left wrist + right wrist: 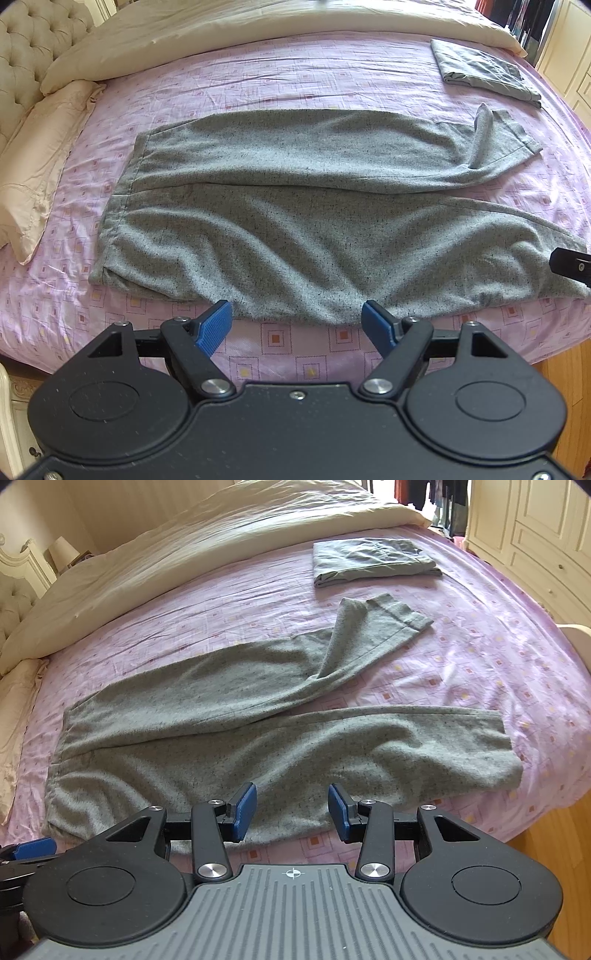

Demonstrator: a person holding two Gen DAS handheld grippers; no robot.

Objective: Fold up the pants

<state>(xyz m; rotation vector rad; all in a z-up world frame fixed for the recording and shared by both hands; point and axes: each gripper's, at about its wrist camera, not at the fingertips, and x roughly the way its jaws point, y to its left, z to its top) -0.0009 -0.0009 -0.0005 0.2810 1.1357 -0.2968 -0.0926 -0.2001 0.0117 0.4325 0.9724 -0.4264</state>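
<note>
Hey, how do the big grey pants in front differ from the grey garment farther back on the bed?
The speckled pants lie spread out unfolded with legs apart; the folded garment is a compact rectangle. The speckled pants have one twisted leg; the folded garment lies flat. Both are grey and rest on the pink sheet.

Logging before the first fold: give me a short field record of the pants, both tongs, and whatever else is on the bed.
pants: grey pants spread flat on the pink sheet, waistband toward the pillows
far leg: cuff twisted, partly folded over
left tongs: open, at the near pants edge
right tongs: open, over the near leg
other: folded grey garment beyond the cuffs
</note>
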